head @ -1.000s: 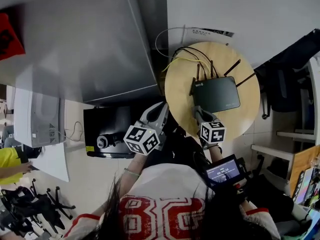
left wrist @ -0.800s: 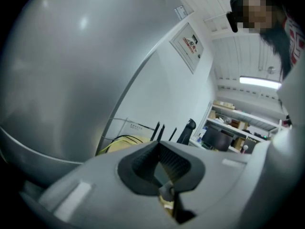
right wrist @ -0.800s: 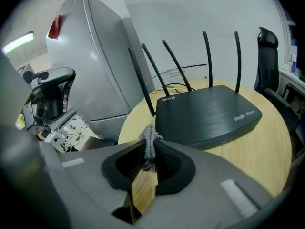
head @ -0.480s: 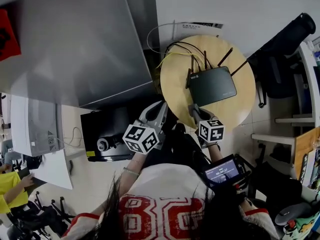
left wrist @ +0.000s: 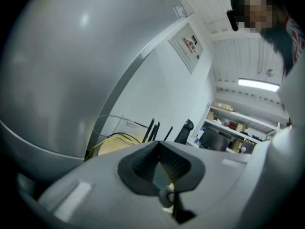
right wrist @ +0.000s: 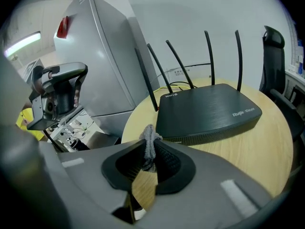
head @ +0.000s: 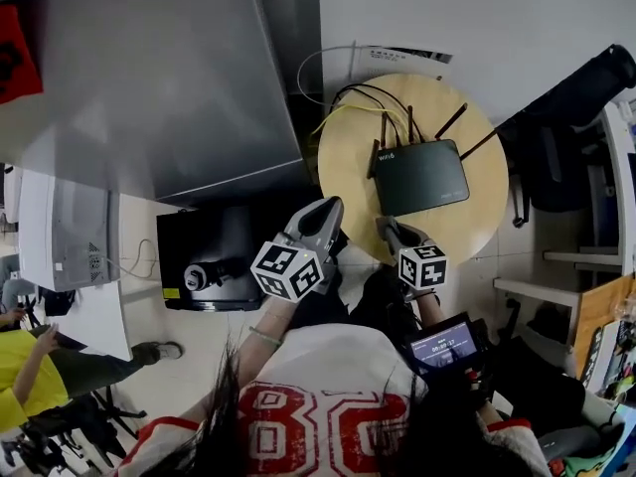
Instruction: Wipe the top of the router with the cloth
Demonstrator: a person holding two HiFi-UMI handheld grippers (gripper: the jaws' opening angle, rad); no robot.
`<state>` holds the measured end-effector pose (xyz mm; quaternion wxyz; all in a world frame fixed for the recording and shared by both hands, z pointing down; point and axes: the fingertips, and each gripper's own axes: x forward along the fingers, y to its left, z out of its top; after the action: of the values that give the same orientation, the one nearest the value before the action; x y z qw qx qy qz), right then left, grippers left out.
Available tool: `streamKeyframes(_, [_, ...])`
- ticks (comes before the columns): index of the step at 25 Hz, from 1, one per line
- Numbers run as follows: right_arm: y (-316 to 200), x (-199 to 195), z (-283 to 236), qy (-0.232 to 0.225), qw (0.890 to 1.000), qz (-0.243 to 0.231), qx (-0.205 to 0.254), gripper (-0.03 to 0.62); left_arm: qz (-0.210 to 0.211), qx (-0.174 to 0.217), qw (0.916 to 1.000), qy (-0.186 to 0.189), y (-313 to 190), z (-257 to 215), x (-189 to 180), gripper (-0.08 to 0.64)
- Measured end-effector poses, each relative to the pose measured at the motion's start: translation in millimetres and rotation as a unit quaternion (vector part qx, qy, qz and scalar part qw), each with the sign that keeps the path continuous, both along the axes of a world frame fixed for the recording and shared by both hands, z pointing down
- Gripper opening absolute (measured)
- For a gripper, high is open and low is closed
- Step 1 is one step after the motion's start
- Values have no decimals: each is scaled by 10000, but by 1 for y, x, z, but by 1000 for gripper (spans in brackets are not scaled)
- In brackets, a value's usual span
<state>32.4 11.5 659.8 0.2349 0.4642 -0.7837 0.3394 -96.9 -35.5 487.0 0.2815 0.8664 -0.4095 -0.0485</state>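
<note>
Router [right wrist: 209, 111] lies on the table [right wrist: 267, 147] just ahead of my right fingers [right wrist: 169, 163], which pinch the cloth [right wrist: 148, 142], its long side running across me, while my left fingers [left wrist: 143, 163] sit closed and empty, farther off.

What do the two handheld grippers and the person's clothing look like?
Both the left gripper and right gripper have light grey plastic shells, black ribbed pads and cubes with black-and-white square markers. The person wears a white shirt with red print.

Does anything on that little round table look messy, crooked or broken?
Nothing looks broken or spilled. The router sits slightly skewed on the round table, and yellow and black cables lie in a loose tangle behind it.
</note>
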Motion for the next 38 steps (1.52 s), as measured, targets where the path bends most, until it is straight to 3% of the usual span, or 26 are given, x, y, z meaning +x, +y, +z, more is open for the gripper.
streamKeyframes(8, [-9,35,5,-295,9968,-737,-27,44,-744,-115,9969,-210,-4,5,37,2])
streamKeyframes(16, [-30,115,15,-160,9925,-1212,-58,45,-1249,-141,9916,-306,-1,7,95,2])
streamKeyframes(28, [-44,196,20,-226,9954,-926,-77,46,-1290,-151,9906,-437,-6,8,156,2])
streamKeyframes(38, [-48,208,18,-344,9947,-970,-48,46,-1276,-130,9906,-484,-9,8,178,2])
